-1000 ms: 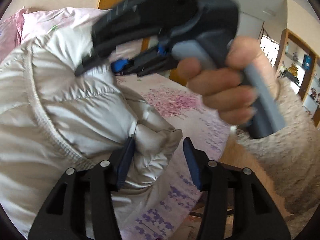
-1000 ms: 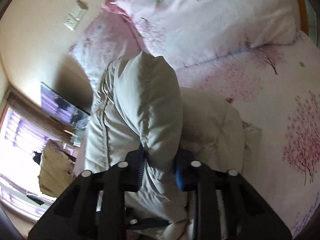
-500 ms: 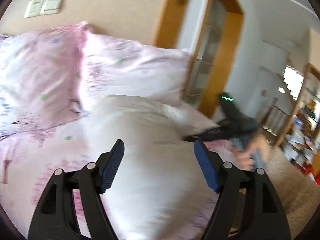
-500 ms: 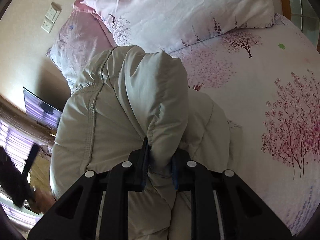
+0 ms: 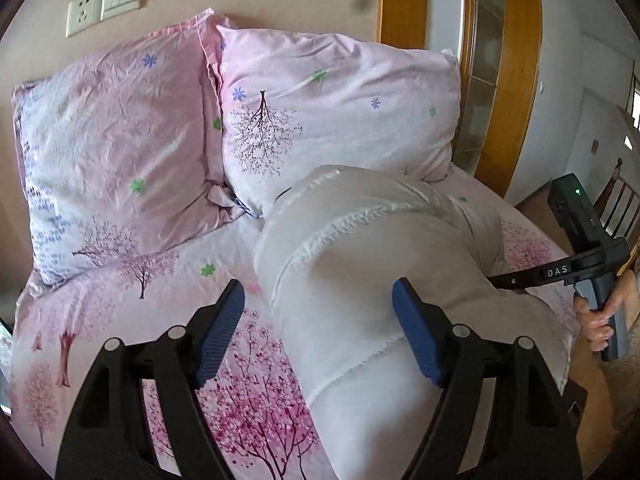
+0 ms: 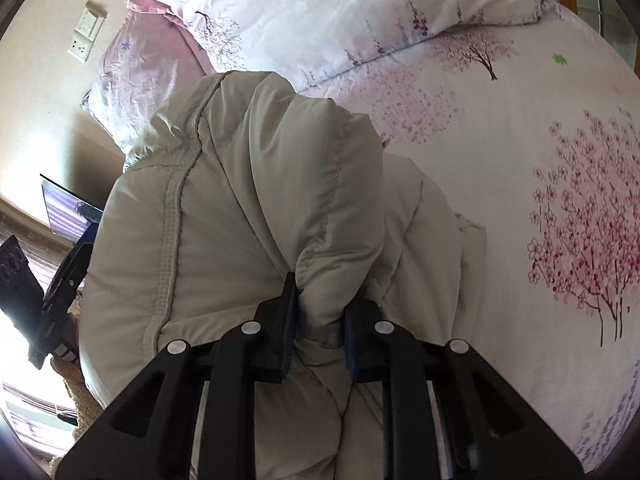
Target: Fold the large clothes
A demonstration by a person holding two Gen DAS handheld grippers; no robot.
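Note:
A white puffy down jacket (image 5: 372, 264) lies bunched on the bed, its length running from the pillows toward me. My left gripper (image 5: 320, 332) is open and empty, hovering above the jacket's near part with its jaws wide apart. My right gripper (image 6: 318, 332) is shut on a padded fold of the jacket (image 6: 256, 208) and holds it raised. The right gripper also shows in the left wrist view (image 5: 500, 280), at the jacket's right side. The left gripper's body shows at the left edge of the right wrist view (image 6: 60, 276).
Two pink floral pillows (image 5: 120, 140) (image 5: 332, 108) lean against the wall at the bed's head. The pink tree-print sheet (image 5: 248, 408) (image 6: 540, 160) spreads around the jacket. A wooden door frame (image 5: 508, 80) stands to the right, with a wall socket (image 5: 82, 18) above the pillows.
My left gripper let go of the jacket fold, opened wide and pulled back and up, now facing the pillows. My right gripper kept its hold on the fold and lowered slightly.

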